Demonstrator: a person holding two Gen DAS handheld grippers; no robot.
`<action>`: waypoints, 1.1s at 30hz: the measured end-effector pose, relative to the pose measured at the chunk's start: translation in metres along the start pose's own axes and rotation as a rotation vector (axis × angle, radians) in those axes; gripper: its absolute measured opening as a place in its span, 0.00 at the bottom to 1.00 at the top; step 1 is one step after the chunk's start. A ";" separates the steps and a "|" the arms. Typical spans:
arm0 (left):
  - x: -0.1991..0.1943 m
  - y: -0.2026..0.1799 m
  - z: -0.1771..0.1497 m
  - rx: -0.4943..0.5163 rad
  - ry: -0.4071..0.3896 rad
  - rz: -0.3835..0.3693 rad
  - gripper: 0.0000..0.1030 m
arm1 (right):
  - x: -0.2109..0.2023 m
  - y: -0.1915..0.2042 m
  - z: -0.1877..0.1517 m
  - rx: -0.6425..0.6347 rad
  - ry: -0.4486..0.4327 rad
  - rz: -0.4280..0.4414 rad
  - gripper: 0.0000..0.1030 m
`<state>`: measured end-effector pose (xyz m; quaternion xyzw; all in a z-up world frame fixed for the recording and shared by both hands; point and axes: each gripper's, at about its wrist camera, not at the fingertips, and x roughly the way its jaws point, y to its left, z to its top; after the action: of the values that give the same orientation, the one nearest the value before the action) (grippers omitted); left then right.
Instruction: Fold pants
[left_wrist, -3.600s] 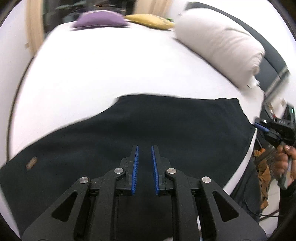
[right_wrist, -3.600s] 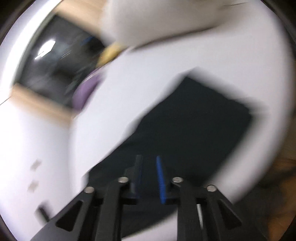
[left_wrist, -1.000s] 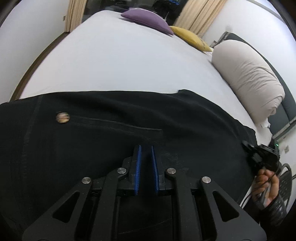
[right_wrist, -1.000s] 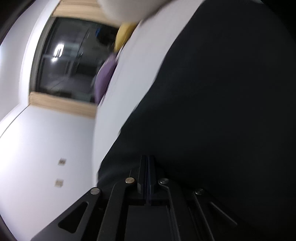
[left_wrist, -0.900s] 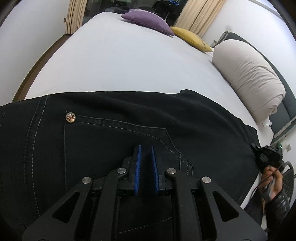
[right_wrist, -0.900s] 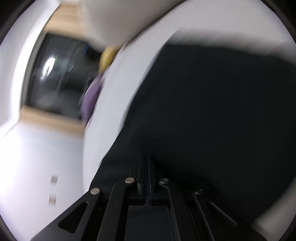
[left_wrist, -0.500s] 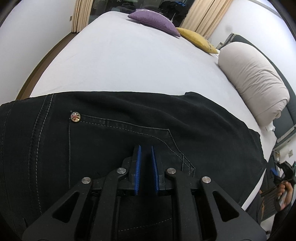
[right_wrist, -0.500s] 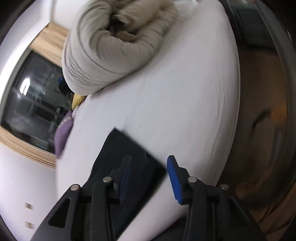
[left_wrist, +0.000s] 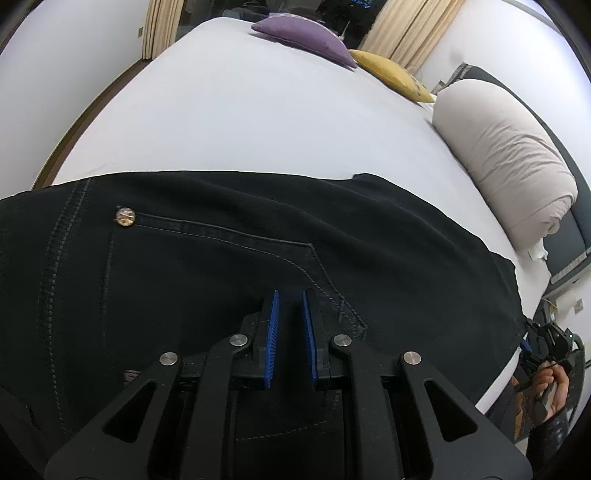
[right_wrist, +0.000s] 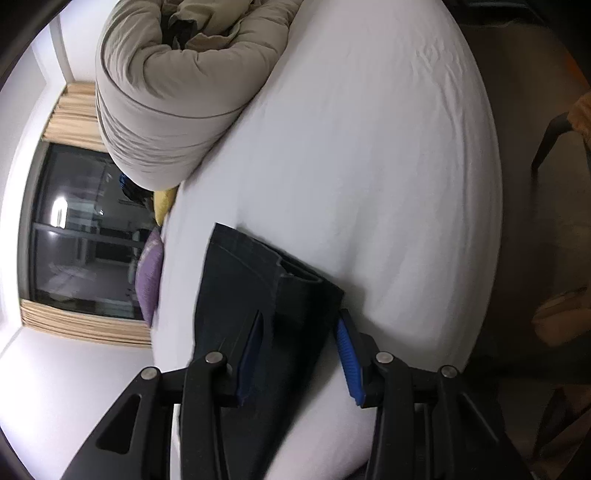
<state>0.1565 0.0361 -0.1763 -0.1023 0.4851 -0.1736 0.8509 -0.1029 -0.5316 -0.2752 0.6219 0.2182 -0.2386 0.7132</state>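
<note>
Black denim pants (left_wrist: 229, 266) lie flat across the near part of the white bed (left_wrist: 258, 122), with a metal rivet (left_wrist: 125, 216) and a stitched pocket showing. My left gripper (left_wrist: 289, 299) hovers over the pocket area, its blue pads slightly apart with nothing between them. In the right wrist view the folded hem end of the pants (right_wrist: 258, 280) lies on the sheet near the bed's edge. My right gripper (right_wrist: 299, 321) is open, its fingers straddling that end without gripping it. The right gripper also shows at the far right of the left wrist view (left_wrist: 546, 347).
A rolled beige duvet (left_wrist: 509, 155) lies along the right side of the bed, also seen in the right wrist view (right_wrist: 177, 85). A purple cushion (left_wrist: 306, 37) and a yellow cushion (left_wrist: 391, 72) sit at the far end. A dark chair (right_wrist: 554, 140) stands beside the bed.
My right gripper has opened and let go of the pants' end, which now lies on the bed. My left gripper has stayed over the pocket, its pads a little wider apart.
</note>
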 end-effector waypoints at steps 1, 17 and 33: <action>0.000 -0.003 0.000 0.002 0.005 -0.008 0.12 | 0.002 0.000 0.000 0.009 0.000 0.011 0.43; 0.009 -0.030 -0.001 0.011 0.061 -0.061 0.13 | 0.029 0.011 0.008 0.056 -0.026 0.159 0.11; 0.020 -0.078 0.020 -0.025 0.121 -0.246 0.71 | 0.078 0.195 -0.225 -1.156 0.176 -0.151 0.11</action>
<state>0.1677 -0.0432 -0.1549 -0.1610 0.5216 -0.2764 0.7909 0.0748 -0.2923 -0.1989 0.1324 0.4148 -0.0784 0.8968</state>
